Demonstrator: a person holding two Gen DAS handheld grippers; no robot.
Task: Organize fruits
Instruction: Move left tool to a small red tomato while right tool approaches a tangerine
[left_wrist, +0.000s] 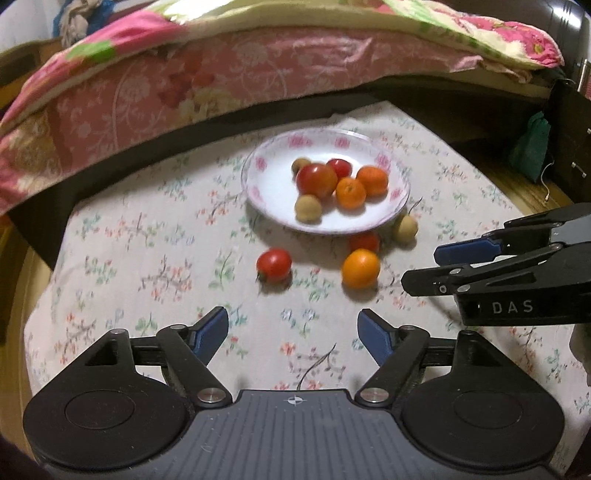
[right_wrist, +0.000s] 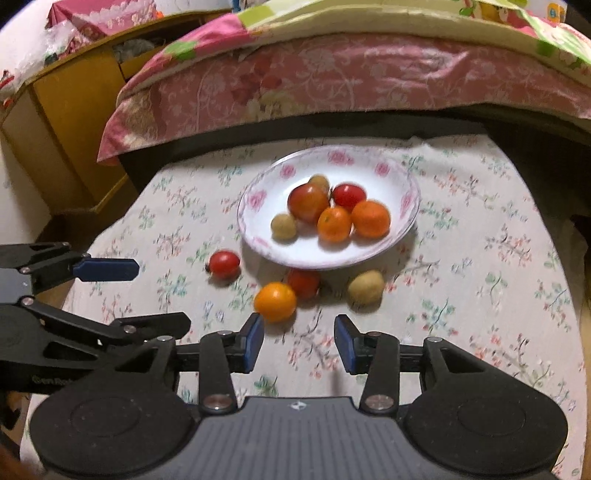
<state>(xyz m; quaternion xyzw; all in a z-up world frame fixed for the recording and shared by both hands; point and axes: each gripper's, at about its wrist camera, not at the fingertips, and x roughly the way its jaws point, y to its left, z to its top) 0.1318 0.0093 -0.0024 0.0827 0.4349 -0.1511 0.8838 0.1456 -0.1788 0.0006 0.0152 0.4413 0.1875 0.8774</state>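
A white plate (left_wrist: 258, 184) with pink flowers on its rim sits on a cloth (left_wrist: 147, 258) printed with small flowers, toward the far edge of the cloth, close to the bed (left_wrist: 221, 74) behind it. On the plate lie six fruits bunched together: a large tomato (left_wrist: 316, 180), a smaller red tomato (left_wrist: 340, 167) behind it, two oranges (left_wrist: 351, 192) touching each other, and two small tan fruits (left_wrist: 307, 208), one at the front and one half hidden at the back.

Four more fruits lie on the cloth just in front of the plate. A small red tomato (left_wrist: 274, 264) lies alone toward the left. An orange (left_wrist: 361, 268) lies nearer the middle, with another red tomato (left_wrist: 365, 242) right behind it, tucked against the plate's near rim. A tan fruit (left_wrist: 405, 229) rests just beside the plate's rim on the right.

The left hand-held gripper (left_wrist: 293, 338) hangs over the near part of the cloth with its jaws spread wide and nothing between them. The right hand-held gripper (right_wrist: 299, 339) hangs beside it, its jaws apart by a narrower gap and also empty; in its own view the loose orange (right_wrist: 275, 301) lies just ahead of its left fingertip, not touching that can be told. A yellow wooden cabinet (right_wrist: 62, 122) stands left of the bed.
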